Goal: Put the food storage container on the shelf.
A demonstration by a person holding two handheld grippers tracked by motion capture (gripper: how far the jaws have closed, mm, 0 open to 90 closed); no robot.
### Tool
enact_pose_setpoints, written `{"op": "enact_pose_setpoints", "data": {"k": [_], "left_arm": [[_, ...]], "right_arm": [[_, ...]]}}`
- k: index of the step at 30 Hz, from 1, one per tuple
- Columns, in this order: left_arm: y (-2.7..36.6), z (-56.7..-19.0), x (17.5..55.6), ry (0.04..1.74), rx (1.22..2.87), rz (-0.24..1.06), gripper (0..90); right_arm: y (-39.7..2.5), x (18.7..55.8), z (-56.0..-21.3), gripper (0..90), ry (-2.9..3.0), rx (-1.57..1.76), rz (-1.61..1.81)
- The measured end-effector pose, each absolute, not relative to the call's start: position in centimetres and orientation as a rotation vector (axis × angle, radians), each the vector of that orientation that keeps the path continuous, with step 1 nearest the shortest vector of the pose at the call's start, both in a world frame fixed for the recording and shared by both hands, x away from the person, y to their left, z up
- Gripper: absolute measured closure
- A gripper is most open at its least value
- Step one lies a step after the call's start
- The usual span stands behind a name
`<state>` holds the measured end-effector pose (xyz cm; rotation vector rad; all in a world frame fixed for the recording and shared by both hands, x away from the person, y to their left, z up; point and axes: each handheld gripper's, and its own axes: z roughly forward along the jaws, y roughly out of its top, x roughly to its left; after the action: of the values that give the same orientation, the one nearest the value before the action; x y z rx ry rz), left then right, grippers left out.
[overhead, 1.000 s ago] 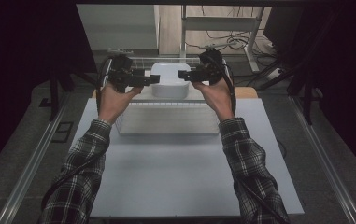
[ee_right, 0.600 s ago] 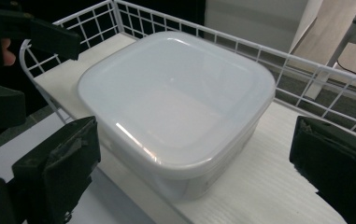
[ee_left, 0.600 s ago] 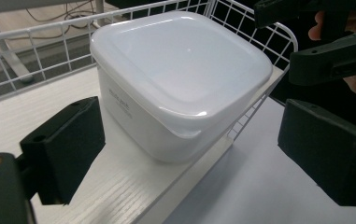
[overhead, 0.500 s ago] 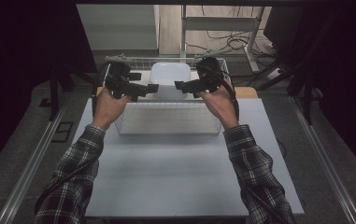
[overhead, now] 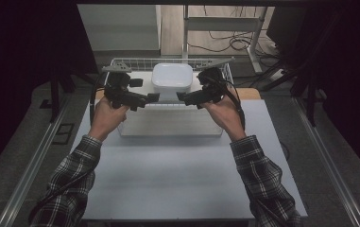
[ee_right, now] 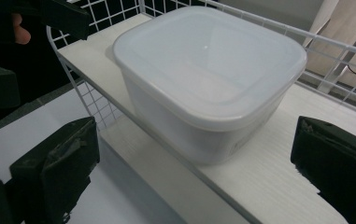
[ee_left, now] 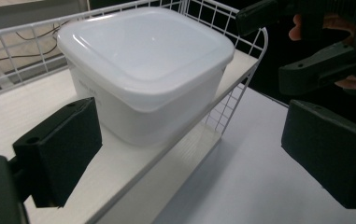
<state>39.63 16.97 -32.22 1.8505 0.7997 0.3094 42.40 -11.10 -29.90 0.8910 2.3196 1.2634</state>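
A white lidded plastic container (overhead: 171, 78) stands on the top board of a white wire shelf rack (overhead: 121, 62). In the left gripper view the container (ee_left: 147, 60) sits just ahead of my left gripper (ee_left: 192, 154), whose jaws stand wide apart and hold nothing. My right gripper (ee_right: 194, 170) is open too, with the container (ee_right: 208, 70) in front of it on the board (ee_right: 269, 172). From the high view, the left gripper (overhead: 153, 97) and right gripper (overhead: 181, 97) point at each other, just in front of and below the container.
The rack's lower shelf (overhead: 168, 124) lies under the grippers on a pale table (overhead: 168, 179). Wire rails (ee_left: 21, 32) edge the top board. Cables and a stand's legs (overhead: 225, 28) lie on the floor beyond. Dark curtains flank both sides.
Both grippers have drawn back from the container's sides toward the person and come lower. The container stays on the top board.
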Motion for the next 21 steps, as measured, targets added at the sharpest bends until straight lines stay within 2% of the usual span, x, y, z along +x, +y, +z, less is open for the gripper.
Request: {"op": "enact_pose_setpoints", "data": {"k": [21], "left_arm": [[16.9,-34.6,36.3,0.768,1.871,0.264,6.1]], "right_arm": [[-13.0,39.3,-31.7,1.0,2.334,0.826,1.303]]}}
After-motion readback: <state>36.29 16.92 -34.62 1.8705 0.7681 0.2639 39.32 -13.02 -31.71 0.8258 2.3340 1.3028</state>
